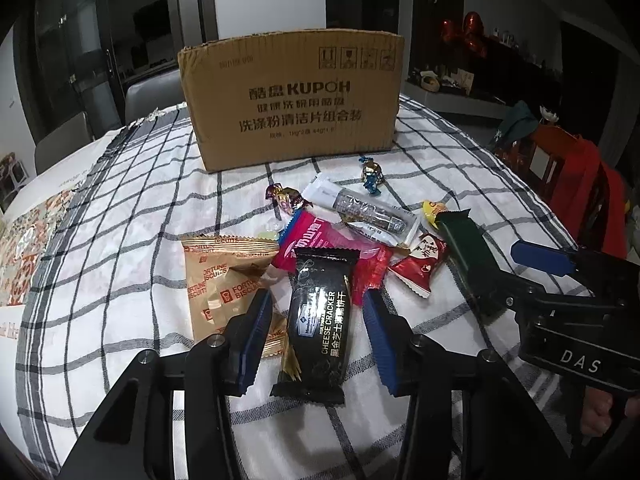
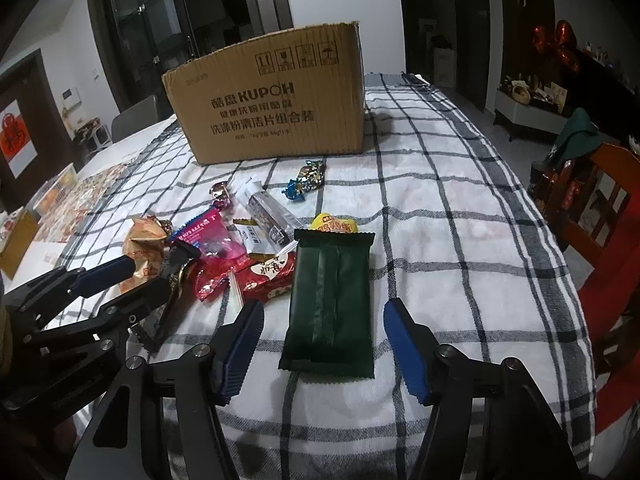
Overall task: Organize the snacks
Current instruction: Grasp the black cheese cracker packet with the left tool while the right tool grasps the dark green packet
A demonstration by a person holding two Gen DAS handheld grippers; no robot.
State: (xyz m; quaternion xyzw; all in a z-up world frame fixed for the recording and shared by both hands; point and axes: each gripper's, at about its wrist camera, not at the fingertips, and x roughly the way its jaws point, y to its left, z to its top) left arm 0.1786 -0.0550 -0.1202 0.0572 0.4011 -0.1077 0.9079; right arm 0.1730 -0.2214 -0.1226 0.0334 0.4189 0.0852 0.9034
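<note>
Left gripper (image 1: 316,336): jaws wide around the black cracker pack (image 1: 318,320).
Right gripper (image 2: 324,344): jaws wide around the green pack (image 2: 330,300).
Risk: a slippery pack may slide out.

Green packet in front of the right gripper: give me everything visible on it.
The green packet is a dark green, matte, rectangular pouch with crimped ends and a lengthwise back seam facing up; no print shows. It lies flat on the checked cloth, sealed, long axis pointing toward the box. Its far end overlaps a yellow snack; a red packet touches its left edge. The right gripper straddles its near end, fingers open, not touching.
</note>
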